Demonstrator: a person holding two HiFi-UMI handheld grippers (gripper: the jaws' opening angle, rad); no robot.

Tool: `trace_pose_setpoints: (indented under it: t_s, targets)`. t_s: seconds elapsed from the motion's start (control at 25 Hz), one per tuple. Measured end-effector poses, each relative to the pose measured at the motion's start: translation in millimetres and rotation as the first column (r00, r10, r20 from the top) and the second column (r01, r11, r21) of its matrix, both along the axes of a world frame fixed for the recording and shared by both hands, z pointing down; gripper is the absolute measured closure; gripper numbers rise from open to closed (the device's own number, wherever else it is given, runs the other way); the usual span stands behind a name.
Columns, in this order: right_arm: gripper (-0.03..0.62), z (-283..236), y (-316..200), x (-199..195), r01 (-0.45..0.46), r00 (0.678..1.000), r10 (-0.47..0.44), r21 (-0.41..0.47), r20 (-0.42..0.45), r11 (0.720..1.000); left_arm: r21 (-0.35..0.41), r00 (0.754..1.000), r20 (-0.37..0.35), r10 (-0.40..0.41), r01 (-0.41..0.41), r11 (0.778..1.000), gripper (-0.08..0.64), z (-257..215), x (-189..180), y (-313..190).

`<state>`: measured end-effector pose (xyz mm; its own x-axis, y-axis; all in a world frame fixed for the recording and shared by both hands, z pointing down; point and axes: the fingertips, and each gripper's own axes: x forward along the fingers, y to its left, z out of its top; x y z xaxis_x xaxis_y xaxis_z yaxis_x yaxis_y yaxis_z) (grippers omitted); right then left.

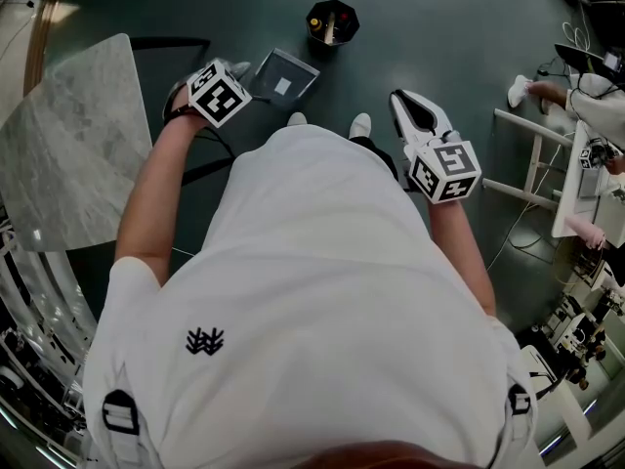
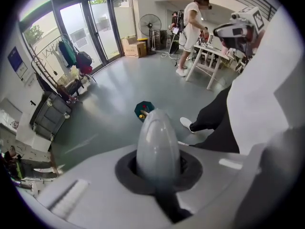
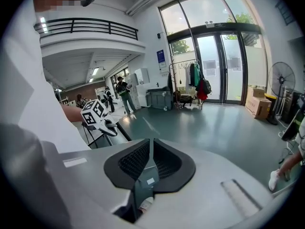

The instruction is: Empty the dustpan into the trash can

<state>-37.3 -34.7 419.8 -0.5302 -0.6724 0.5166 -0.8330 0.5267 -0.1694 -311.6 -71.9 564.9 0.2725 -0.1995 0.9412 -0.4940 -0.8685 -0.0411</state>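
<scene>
Dustpan shows out front in the head view, held at the left gripper over the dark floor. It is near the black trash can but not above it. The right gripper hangs well apart, by the person's side. In the left gripper view, the jaws clamp the rounded grey handle, with the trash can beyond it. In the right gripper view, the jaws are pressed narrow with nothing gripped.

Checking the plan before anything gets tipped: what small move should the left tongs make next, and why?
Probably carry the dustpan forward over the trash can: the left tongs grip its handle, but the pan hangs short of the can, near the shoes.
</scene>
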Motion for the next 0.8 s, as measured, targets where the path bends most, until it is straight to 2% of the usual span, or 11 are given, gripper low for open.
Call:
trace_pose_setpoints:
  t_s: [0.16,0.48,0.8]
  targets:
    - [0.578,0,-3,-9,0.015,1.0,-0.015,-0.001,-0.001,1.0,-0.017,1.0,-0.028,0.0,0.0,1.0,0.505,4,4,10]
    - [0.589,-10,-7,-27,0.051,0.998,-0.052,0.045,0.018,0.998,-0.028,0.999,-0.026,0.019,-0.02,0.999,0.503,8,4,25]
    - [0.589,-9,-16,-35,0.066,0.998,-0.067,0.041,0.011,0.997,-0.031,1.0,-0.021,0.004,-0.005,1.0,0.503,10,-3,31]
